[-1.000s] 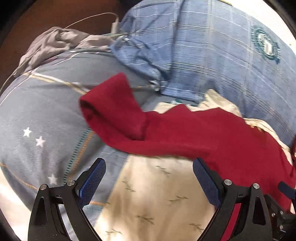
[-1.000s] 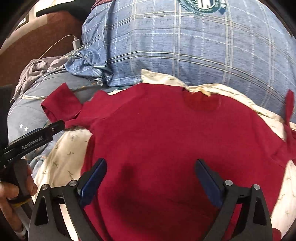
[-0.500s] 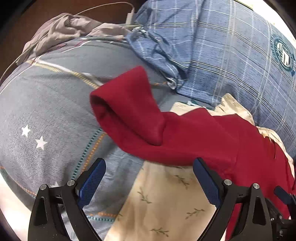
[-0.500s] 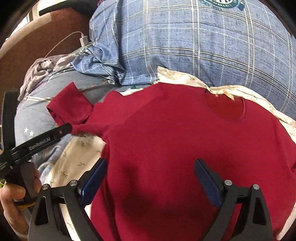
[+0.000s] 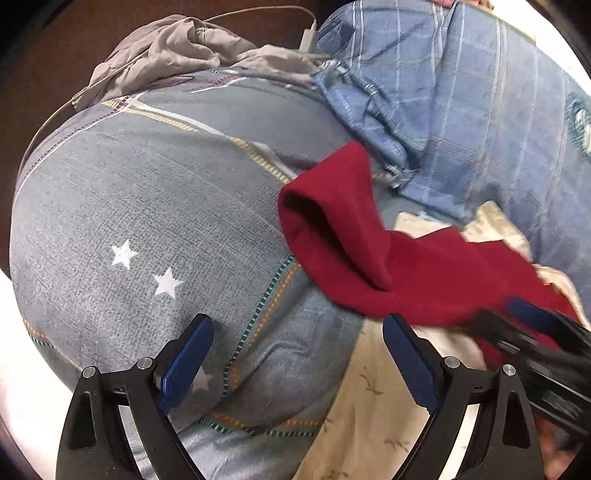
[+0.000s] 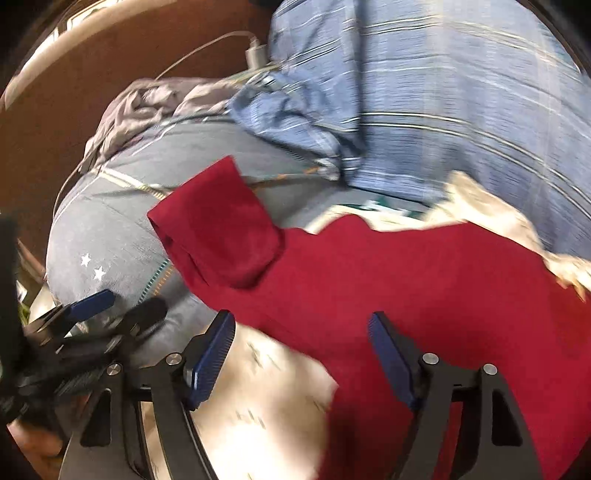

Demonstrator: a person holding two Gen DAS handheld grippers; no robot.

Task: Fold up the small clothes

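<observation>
A small dark red shirt (image 6: 424, 295) lies spread on a cream leaf-print cloth (image 6: 258, 406). Its left sleeve (image 5: 332, 221) is folded over and rests on the grey star-print bedding (image 5: 147, 221). My left gripper (image 5: 299, 365) is open and empty, hovering over the bedding just left of the sleeve. My right gripper (image 6: 301, 354) is open and empty above the shirt's left edge, below the sleeve (image 6: 218, 229). The right gripper also shows at the right edge of the left wrist view (image 5: 535, 332), and the left gripper at the left edge of the right wrist view (image 6: 92, 314).
A blue plaid pillow (image 5: 461, 110) lies behind the shirt. A crumpled grey garment (image 5: 173, 48) and a white charger with cable (image 5: 308, 35) sit at the far edge against a brown headboard (image 6: 74, 92).
Both grippers have moved left towards the folded sleeve. The right gripper has shifted from the shirt's middle to its left edge and now sits close beside the left one. Both stay open.
</observation>
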